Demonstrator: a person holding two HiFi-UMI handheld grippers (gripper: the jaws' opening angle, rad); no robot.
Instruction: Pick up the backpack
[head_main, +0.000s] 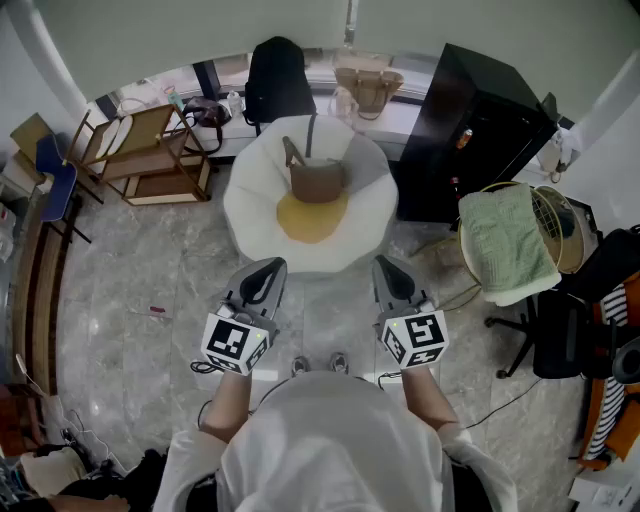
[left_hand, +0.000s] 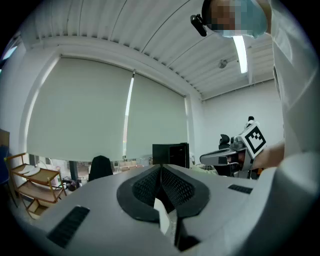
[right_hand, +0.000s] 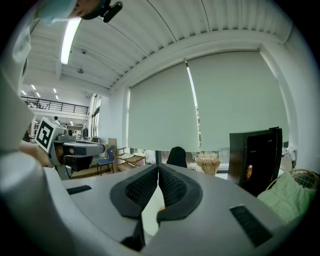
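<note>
A black backpack (head_main: 275, 78) stands upright on the window ledge at the back; it also shows in the left gripper view (left_hand: 100, 168) and the right gripper view (right_hand: 176, 156). A brown bag (head_main: 316, 180) with a strap lies on a yellow cushion in a white round chair (head_main: 250, 200). My left gripper (head_main: 268, 267) and right gripper (head_main: 385, 263) are held side by side in front of that chair, both level, shut and empty, well short of both bags. The left jaws (left_hand: 161, 168) and the right jaws (right_hand: 158, 167) are pressed together with nothing between them.
A black cabinet (head_main: 480, 130) stands right of the white chair. A wooden shelf rack (head_main: 150, 150) is at the back left. A wicker chair with a green towel (head_main: 510, 240) and a black office chair (head_main: 575, 325) are at the right. A woven basket bag (head_main: 368, 90) sits on the ledge.
</note>
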